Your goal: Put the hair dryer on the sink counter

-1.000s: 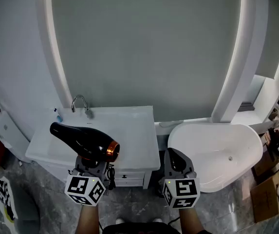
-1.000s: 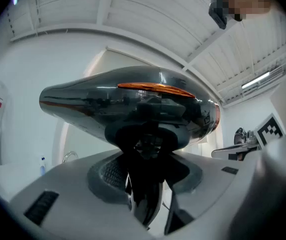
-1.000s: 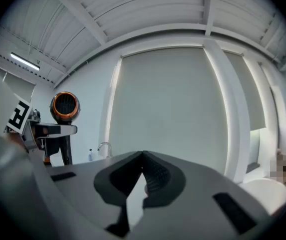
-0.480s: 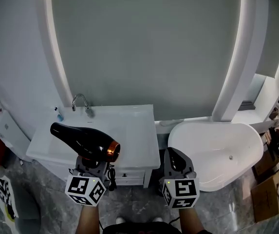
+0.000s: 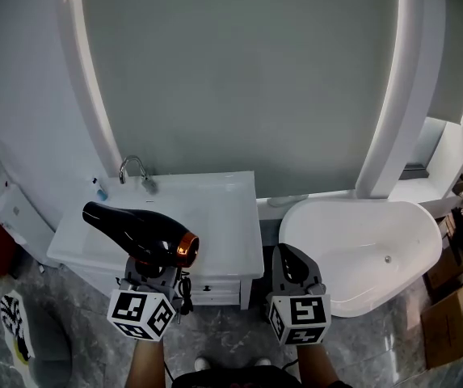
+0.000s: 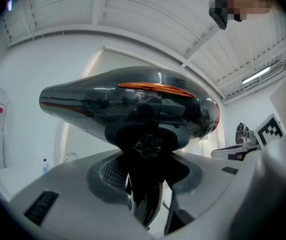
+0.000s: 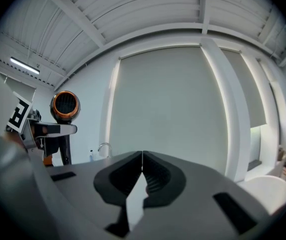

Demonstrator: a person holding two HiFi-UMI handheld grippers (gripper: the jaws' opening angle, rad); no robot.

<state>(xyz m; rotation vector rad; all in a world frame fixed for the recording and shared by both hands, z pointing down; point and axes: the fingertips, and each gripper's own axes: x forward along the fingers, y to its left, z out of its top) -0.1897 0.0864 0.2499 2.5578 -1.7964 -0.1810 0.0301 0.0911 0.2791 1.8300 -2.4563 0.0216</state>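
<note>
Holding steady is the finding here: no real change is recorded. The hair dryer (image 5: 140,234) is carried level, with its copper-ringed end to the right and its dark nose to the left. It is seen over the near edge of the sink counter (image 5: 219,217) and has not been set down. Its handle (image 6: 145,194) is clamped between the jaws of the left gripper (image 5: 153,270), which are kept moderately apart by the handle's width. The right gripper (image 5: 289,259) is held to the right, near the bathtub (image 5: 360,206), with its jaws closed together and nothing between them.

For the task, it is judged that the carry is done and only the placing remains. A move farther in over the counter and a lowering are still required, short of the faucet (image 5: 134,170) at the far left.

Against the earlier frames, the dryer and both grippers are found in the same places. Only the surroundings are slightly displaced, the bathtub and the clutter at the left edge most of all. This is attributed to a small movement of the head.
</note>
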